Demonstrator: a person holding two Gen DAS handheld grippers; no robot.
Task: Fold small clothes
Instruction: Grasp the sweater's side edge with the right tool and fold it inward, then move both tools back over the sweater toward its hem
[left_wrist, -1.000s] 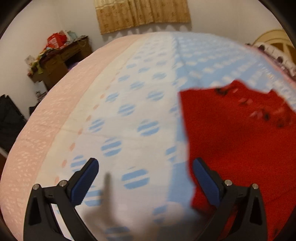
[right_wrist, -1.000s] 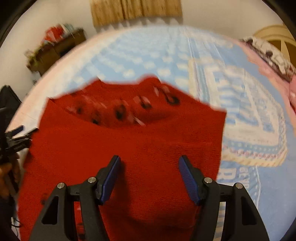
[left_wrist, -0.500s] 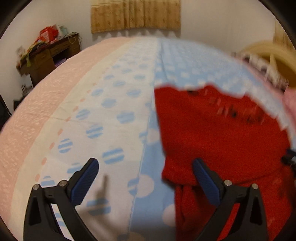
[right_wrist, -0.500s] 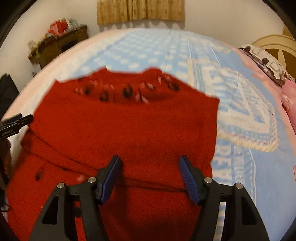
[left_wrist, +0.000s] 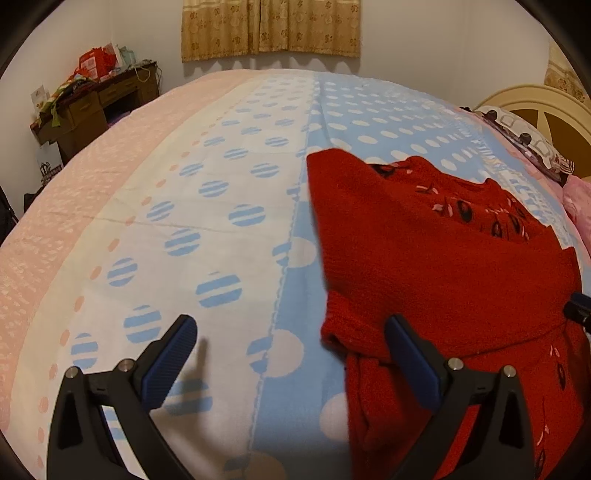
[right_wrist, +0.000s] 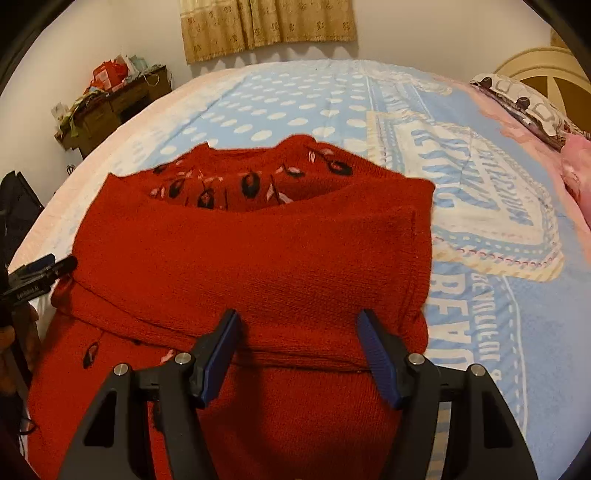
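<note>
Item: red knitted sweater (right_wrist: 258, 266), small, with dark and pink flower stitching at the neck. Location: lying on the bed (left_wrist: 221, 206), on the blue dotted part of the cover, one layer already turned over the lower body so a thick fold edge crosses it.

Handling, as I judge it: soft, limp, light. The coarse knit should grip well and not slip, but it will stretch and sag if I lift it by a single point. The doubled layers are bulky and may spring open.

Where I would take hold: at the two ends of the fold edge, or at the outer side hem, pinching both layers together.

Left hand-held gripper (left_wrist: 291, 350): jaws wide, holding nothing; it straddles the sweater's left edge, right finger over the knit, left finger over bare cover.

Right hand-held gripper (right_wrist: 299, 350): jaws moderately apart, empty, poised above the fold edge near the middle of the garment.
</note>
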